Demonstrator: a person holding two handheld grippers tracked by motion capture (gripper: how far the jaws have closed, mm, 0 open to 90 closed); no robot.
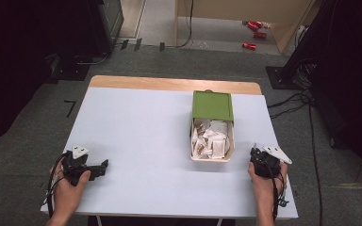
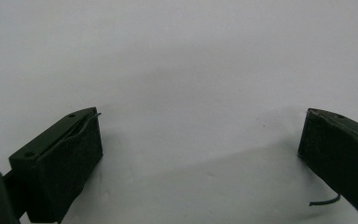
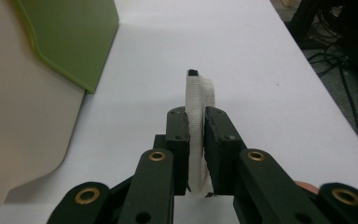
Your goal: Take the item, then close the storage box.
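On the left, my left gripper point(image 1: 104, 165) rests low on the white table top point(image 1: 136, 141), jaws spread wide with nothing between them; I judge it parked there so it stays clear of the work. Toward the middle-right stands the cream rectangular box point(image 1: 231, 146), its green sliding lid point(image 1: 212, 105) pushed back so the white paper sachets point(image 1: 211, 140) inside are reachable. Just right of the box, my right gripper point(image 3: 196, 128) pinches a small white ribbed sachet point(image 3: 199, 95) edge-on between nearly closed jaws, held upright just above the table, probably so it can be set down beside the box.
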